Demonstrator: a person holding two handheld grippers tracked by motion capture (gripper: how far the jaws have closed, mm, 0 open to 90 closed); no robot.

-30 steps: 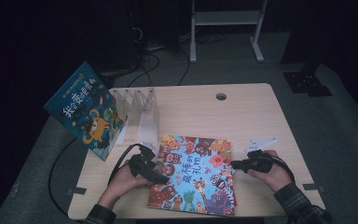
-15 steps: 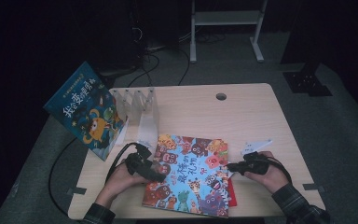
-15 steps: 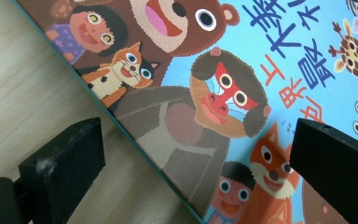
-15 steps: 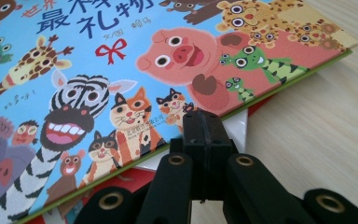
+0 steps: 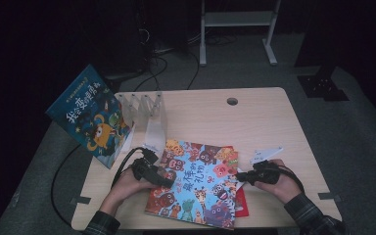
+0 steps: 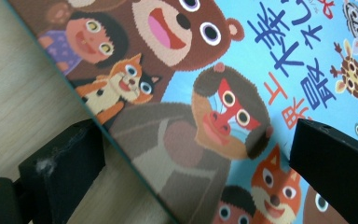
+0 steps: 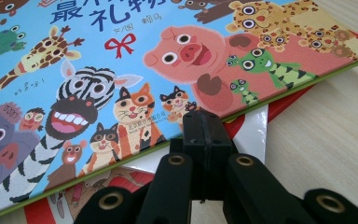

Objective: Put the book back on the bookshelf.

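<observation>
While the wooden desk (image 5: pixel 254 122) spreads wide under the high view, its left edge carries a clear slotted rack (image 5: pixel 144 110), and a blue picture book (image 5: pixel 90 117) leans tilted against that rack's outer side, hanging past the desk edge. Nearer the person, the animal picture book (image 5: pixel 198 183) lies flat on the front half of the desk, its cover full of cartoon beasts, and it rests on top of a red-and-white book (image 5: pixel 240 200) whose corner and edge peek out at the right and front. At the animal book's left edge sits the left tool (image 6: pixel 186 177), its jaws standing wide apart; one jaw is over the bare desk and the other over the cover, with the book's edge running between them, and neither pad presses on it. At the right side, the right tool (image 7: pixel 204 123) has its jaws closed tight together with nothing between them, the tips pointing at the animal book's edge just above the red-and-white book. A pale three-cornered plate (image 5: pixel 265 154) rides on top of that tool.
</observation>
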